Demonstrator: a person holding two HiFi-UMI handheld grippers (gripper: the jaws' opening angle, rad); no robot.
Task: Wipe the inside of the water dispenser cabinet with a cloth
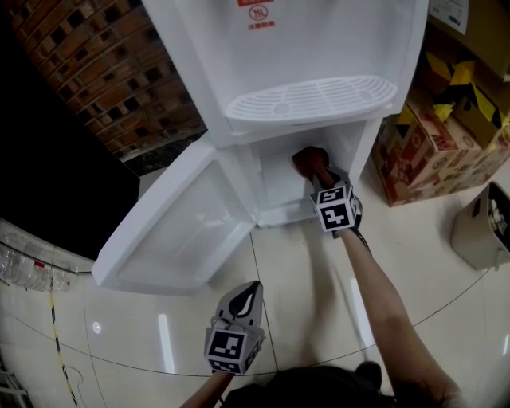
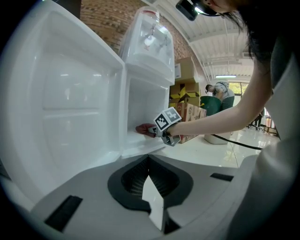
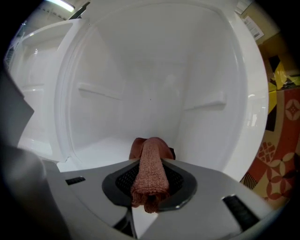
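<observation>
Tiled floor [image 1: 303, 267] | arm [image 1: 384, 296] outstretched, right tool [image 1: 320, 177] in cabinet [image 1: 275, 182] clamps cloth [image 1: 306, 158] | left tool [image 1: 252, 288] closed

Dispenser [image 1: 319, 48] top cut off; red label [image 1: 259, 12] print unreadable

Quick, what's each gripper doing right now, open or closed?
Left gripper: shut, holding nothing.
Right gripper: shut on the reddish-brown cloth, inside the water dispenser cabinet.
</observation>
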